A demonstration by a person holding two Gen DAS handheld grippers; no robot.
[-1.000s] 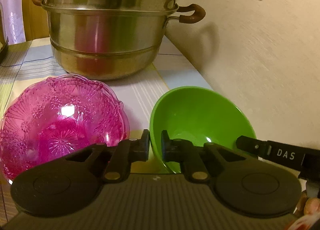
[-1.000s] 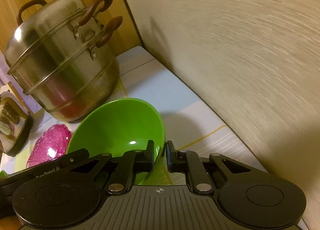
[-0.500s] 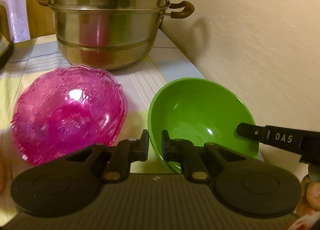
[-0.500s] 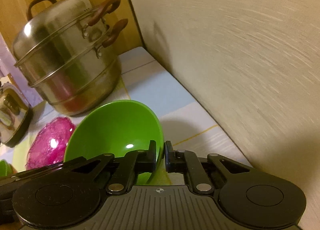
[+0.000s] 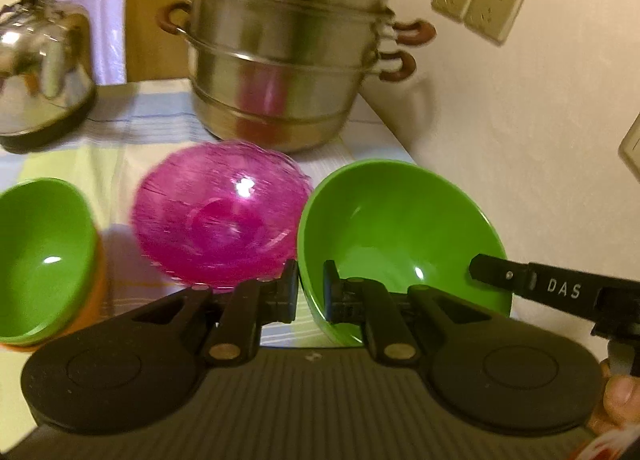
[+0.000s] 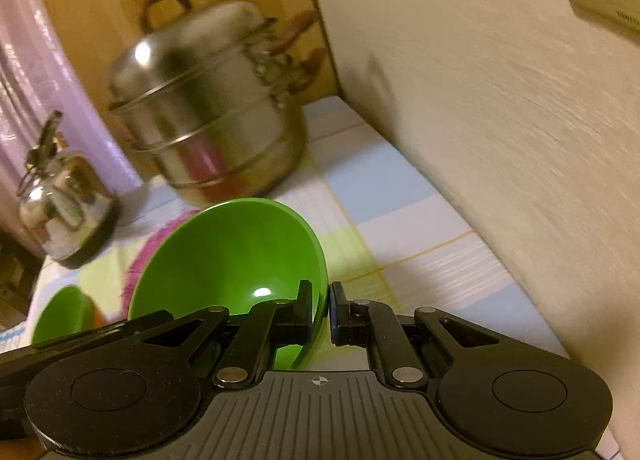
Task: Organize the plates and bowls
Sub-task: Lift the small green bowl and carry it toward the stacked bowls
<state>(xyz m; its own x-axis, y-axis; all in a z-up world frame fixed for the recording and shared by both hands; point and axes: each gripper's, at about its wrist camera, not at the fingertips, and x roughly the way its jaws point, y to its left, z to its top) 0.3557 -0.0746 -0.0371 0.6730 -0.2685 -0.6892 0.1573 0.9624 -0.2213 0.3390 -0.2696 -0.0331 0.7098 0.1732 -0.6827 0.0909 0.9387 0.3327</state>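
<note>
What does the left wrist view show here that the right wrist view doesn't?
Only the left wrist view shows the pink bowl whole and the right gripper's finger reaching in at the green bowl's far rim. Only the right wrist view shows the bare tablecloth along the wall. Both show the held green bowl, the steamer pot, the kettle and a second green bowl.

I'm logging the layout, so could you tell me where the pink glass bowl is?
In the left wrist view the pink glass bowl sits centre, before the steamer pot, between two green bowls.
</note>
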